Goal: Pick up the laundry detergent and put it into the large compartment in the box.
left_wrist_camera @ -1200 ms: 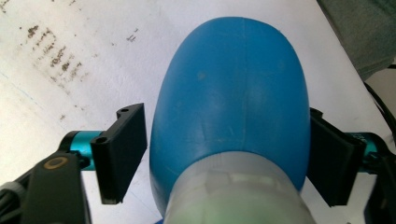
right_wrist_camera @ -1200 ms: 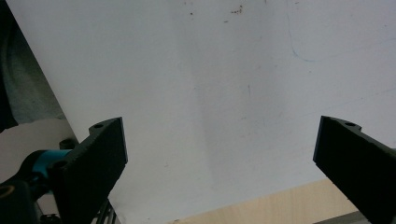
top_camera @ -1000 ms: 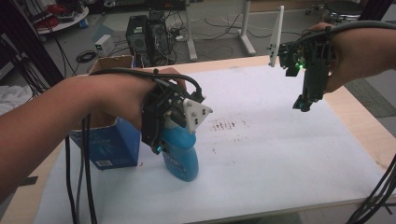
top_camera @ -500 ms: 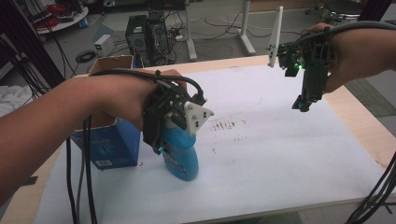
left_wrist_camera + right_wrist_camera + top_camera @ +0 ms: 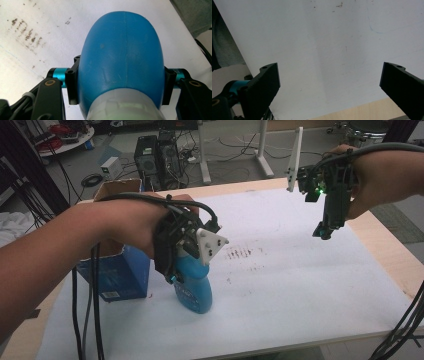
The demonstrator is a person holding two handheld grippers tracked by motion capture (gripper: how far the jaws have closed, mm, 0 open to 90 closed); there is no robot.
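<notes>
A blue plastic bottle (image 5: 194, 290) with a pale cap end stands on the white sheet at the front left. My left gripper (image 5: 183, 271) comes down on its upper part. In the left gripper view the bottle (image 5: 120, 50) bulges between both black jaws, whose pads press on its sides. The left gripper (image 5: 120, 86) is shut on it, and its jaws have just been closing around it. At the far right, my right gripper (image 5: 323, 231) hangs above the table and points down. Its jaws (image 5: 329, 82) stand wide open over bare white sheet.
An open blue cardboard box (image 5: 117, 272) stands just left of the bottle. Brown stains (image 5: 242, 252) mark the white sheet (image 5: 300, 290) near the middle. The wooden table edge (image 5: 395, 255) runs along the right. A white upright post (image 5: 296, 155) stands at the far edge.
</notes>
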